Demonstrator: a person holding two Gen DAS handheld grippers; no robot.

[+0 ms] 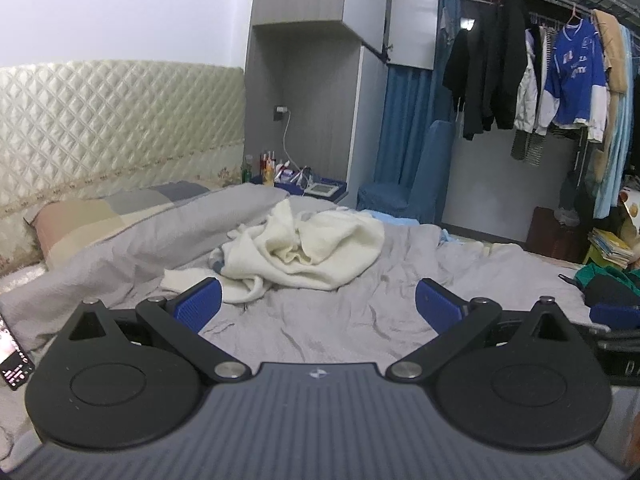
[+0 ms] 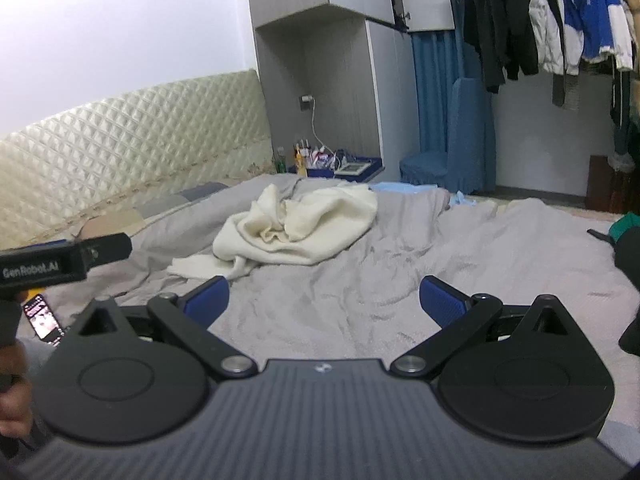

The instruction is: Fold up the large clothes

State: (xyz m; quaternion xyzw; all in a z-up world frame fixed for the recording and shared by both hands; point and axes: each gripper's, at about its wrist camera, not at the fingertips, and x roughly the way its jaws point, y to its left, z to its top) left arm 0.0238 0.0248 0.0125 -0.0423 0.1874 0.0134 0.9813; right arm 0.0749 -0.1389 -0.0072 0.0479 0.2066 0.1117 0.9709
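Holding both tools above the grey bedspread [image 1: 320,320], we kept the left gripper [image 1: 318,302] and right gripper [image 2: 324,300] spread wide, empty. A cream garment [image 2: 296,228] lay crumpled ahead, well apart from both.

Cream garment [image 1: 304,248] crumpled on grey-sheeted bed [image 1: 340,328]

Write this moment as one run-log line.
stage: pre-grasp | left gripper: open | right gripper: open | cream garment: crumpled on grey bed cover, untouched
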